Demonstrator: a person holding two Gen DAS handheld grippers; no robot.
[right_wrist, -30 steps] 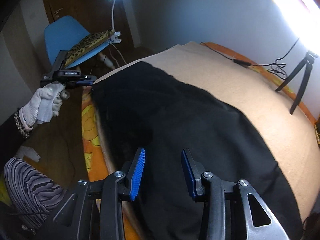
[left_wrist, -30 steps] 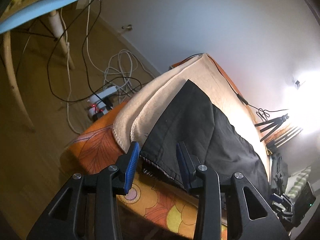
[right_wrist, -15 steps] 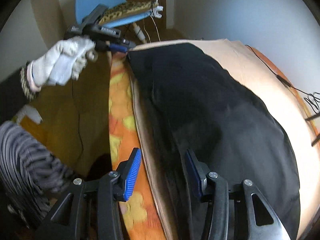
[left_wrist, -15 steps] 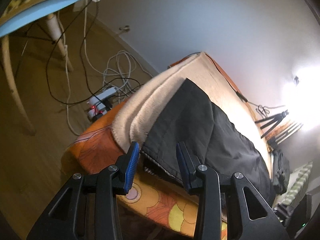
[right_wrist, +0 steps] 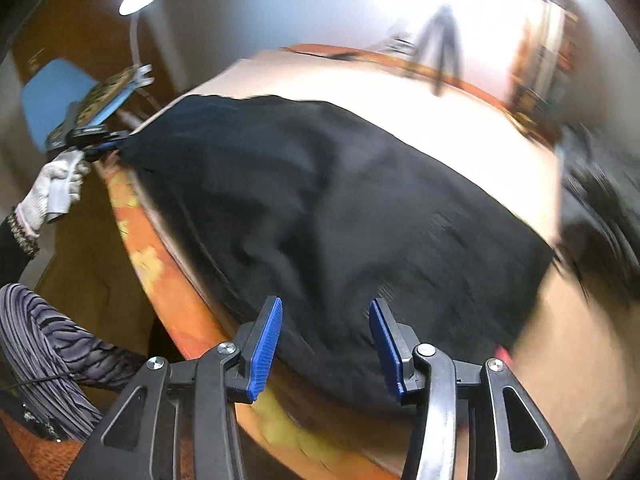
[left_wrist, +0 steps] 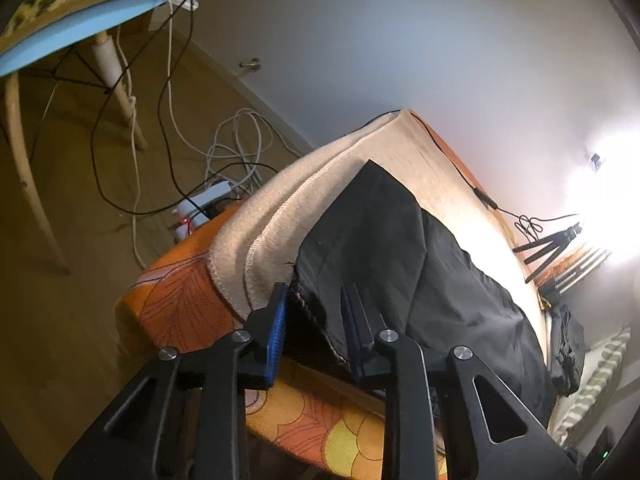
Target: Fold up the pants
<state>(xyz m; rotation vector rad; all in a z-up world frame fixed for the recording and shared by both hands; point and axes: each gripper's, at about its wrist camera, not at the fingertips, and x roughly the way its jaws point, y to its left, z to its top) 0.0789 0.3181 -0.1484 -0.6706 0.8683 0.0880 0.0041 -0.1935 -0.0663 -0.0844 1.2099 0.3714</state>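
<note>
Left wrist view: the left gripper (left_wrist: 314, 320) points steeply down at the near corner of the bed, its jaws closing with the hem of the black pants (left_wrist: 400, 248) between the blue pads (left_wrist: 278, 336); the pads do not yet visibly press the cloth. The pants run from the gripper toward two o'clock across a beige blanket (left_wrist: 280, 208), whose stitched edge hangs over the orange mattress (left_wrist: 172, 300) at nine o'clock of the jaws. Open wooden floor (left_wrist: 60, 320) lies at eight to ten o'clock, crossed by cables (left_wrist: 236, 148) and a chair leg (left_wrist: 116, 84) toward eleven.

Right wrist view, blurred: the right gripper (right_wrist: 326, 340) tilts down over the pants (right_wrist: 320, 200), jaws spread, nothing pinched; whether the tips touch the cloth cannot be told. At ten o'clock a white-gloved hand (right_wrist: 56, 184) holds the left gripper (right_wrist: 114, 145) at the far corner of the pants. The mattress edge (right_wrist: 152, 264) curves from ten to six o'clock. Bare blanket (right_wrist: 572, 340) at three to four o'clock. A tripod (right_wrist: 444, 40) stands at one o'clock.
</note>
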